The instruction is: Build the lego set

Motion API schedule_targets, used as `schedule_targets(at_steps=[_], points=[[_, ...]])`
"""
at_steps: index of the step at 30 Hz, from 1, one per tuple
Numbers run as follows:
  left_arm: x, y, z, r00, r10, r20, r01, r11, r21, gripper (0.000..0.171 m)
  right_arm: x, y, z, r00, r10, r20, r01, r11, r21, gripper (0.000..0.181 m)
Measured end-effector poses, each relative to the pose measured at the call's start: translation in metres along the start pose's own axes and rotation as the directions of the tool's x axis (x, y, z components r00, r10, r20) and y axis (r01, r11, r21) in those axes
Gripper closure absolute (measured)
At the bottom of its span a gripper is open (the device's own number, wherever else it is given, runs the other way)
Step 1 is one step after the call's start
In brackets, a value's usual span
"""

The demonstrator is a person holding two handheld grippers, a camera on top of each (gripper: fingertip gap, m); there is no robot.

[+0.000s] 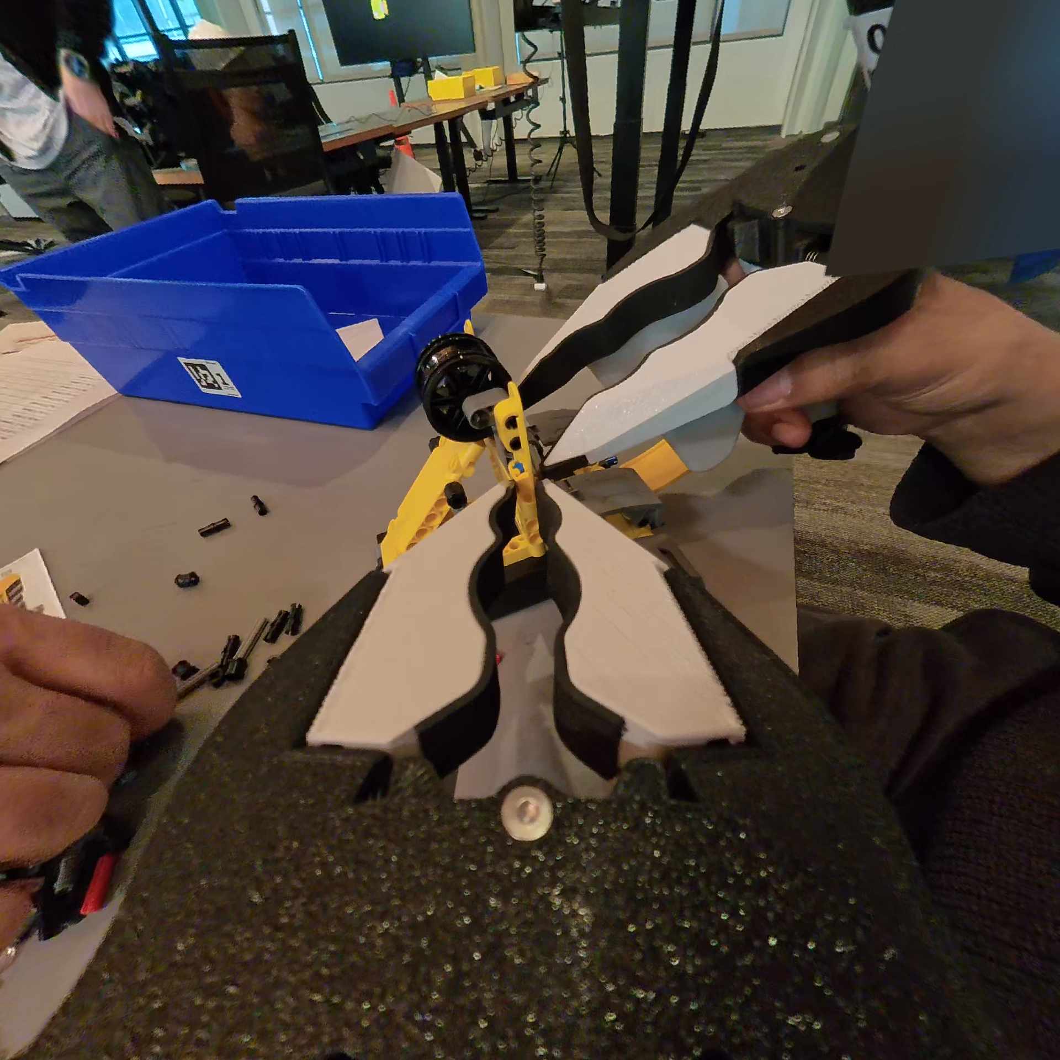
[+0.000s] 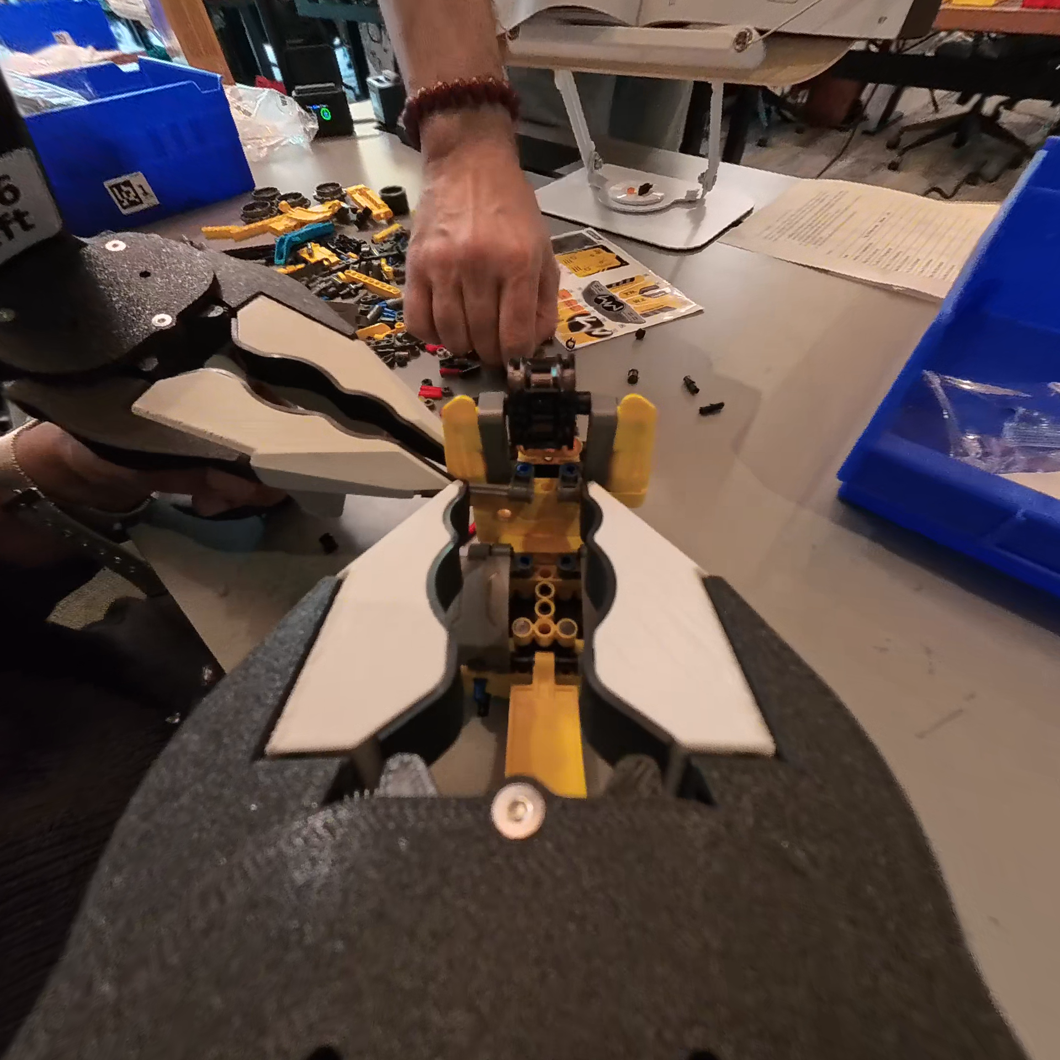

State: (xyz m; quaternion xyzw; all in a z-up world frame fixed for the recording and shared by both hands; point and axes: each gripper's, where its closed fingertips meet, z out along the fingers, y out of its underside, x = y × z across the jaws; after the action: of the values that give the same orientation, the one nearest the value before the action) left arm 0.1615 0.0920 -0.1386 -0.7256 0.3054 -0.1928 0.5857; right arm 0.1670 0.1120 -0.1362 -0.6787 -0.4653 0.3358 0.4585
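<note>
A yellow, grey and black brick-built model stands on the grey table, with a black wheel at its top. My left gripper is shut on one of its upright yellow beams. My right gripper comes in from the upper right and closes on the same model. In the right wrist view the model sits between my right gripper's jaws, and the left gripper meets it from the left. Another person's hand touches the model's black and grey far end.
A blue bin stands behind the model, and another blue bin stands at the right. Loose black pins lie on the table. A pile of parts, a sticker sheet, printed paper and a white stand lie farther off. My two grippers' fingertips are within a few centimetres of each other.
</note>
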Motion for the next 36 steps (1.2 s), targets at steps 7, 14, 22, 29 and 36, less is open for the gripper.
schedule_targets(at_steps=[7, 14, 22, 29, 36], points=[[0.000, 0.000, 0.000, 1.000, -0.001, -0.002, 0.001, 1.000, 0.001, 0.166, 0.003, 0.000, -0.004, 1.000, -0.026, 0.007, 0.026, 1.000, 0.010, 0.164], [0.001, 0.000, 0.000, 1.000, 0.003, -0.003, -0.003, 1.000, 0.001, 0.166, 0.004, -0.004, -0.006, 0.997, -0.073, -0.033, 0.073, 0.997, 0.020, 0.152], [0.001, 0.000, 0.000, 1.000, 0.003, -0.006, -0.003, 1.000, 0.002, 0.166, 0.021, -0.001, -0.006, 0.997, 0.022, -0.070, -0.020, 0.999, 0.030, 0.158], [0.001, 0.000, 0.000, 1.000, 0.009, -0.004, -0.009, 1.000, 0.002, 0.166, 0.022, -0.001, -0.004, 0.996, -0.004, -0.085, 0.005, 1.000, 0.015, 0.158], [0.001, 0.000, 0.000, 1.000, 0.012, 0.000, -0.012, 1.000, 0.001, 0.166, 0.024, 0.001, -0.005, 0.996, -0.004, -0.089, 0.004, 1.000, 0.002, 0.158]])
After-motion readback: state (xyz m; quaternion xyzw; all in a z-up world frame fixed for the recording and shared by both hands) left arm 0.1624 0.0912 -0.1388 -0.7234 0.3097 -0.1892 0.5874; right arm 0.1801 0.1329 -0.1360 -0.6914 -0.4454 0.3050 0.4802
